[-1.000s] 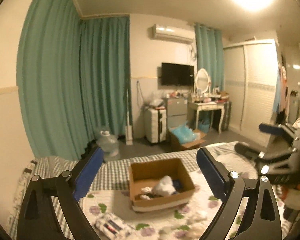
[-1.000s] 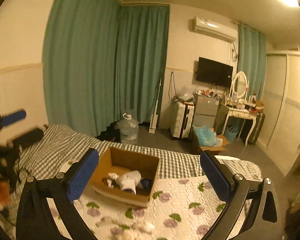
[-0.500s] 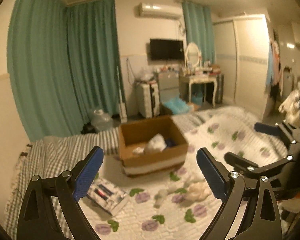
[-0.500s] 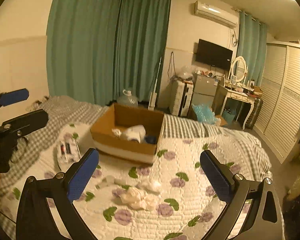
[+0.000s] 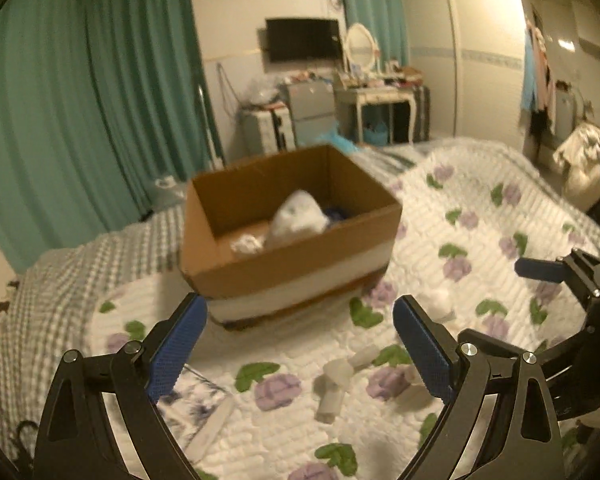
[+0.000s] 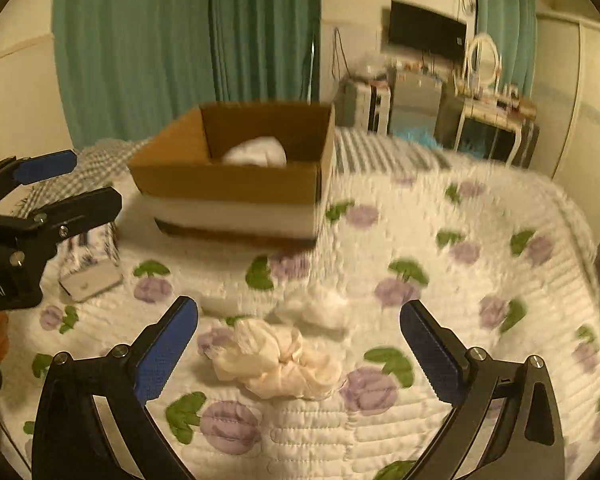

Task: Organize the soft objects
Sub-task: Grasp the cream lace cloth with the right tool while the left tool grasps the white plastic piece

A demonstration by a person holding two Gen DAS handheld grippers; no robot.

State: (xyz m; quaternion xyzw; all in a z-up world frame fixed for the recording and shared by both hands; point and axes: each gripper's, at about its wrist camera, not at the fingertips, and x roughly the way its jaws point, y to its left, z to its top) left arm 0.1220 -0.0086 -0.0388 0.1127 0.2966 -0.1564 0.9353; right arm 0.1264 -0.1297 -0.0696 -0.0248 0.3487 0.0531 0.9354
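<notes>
An open cardboard box (image 5: pixel 288 272) (image 6: pixel 228 178) stands on the flowered quilt and holds a white soft bundle (image 5: pixel 298 216) (image 6: pixel 256 152). A crumpled cream cloth (image 6: pixel 278 360) lies on the quilt just ahead of my right gripper (image 6: pixel 300 352), which is open and empty. A small white soft piece (image 6: pixel 326 310) lies just beyond the cloth. My left gripper (image 5: pixel 296 352) is open and empty, low over the quilt in front of the box. Small white rolled pieces (image 5: pixel 338 376) lie between its fingers, farther on. The right gripper also shows at the right of the left wrist view (image 5: pixel 560 276).
A flat printed packet (image 5: pixel 198 408) (image 6: pixel 90 268) lies on the quilt at the left. The quilt (image 6: pixel 460 280) covers the bed, with a checked sheet (image 5: pixel 60 280) at its far left. Green curtains, a dresser and a wardrobe stand beyond the bed.
Both grippers have dropped toward the bed and moved closer to the box. The cream cloth now lies close between the right gripper's open fingers. Both stay open.
</notes>
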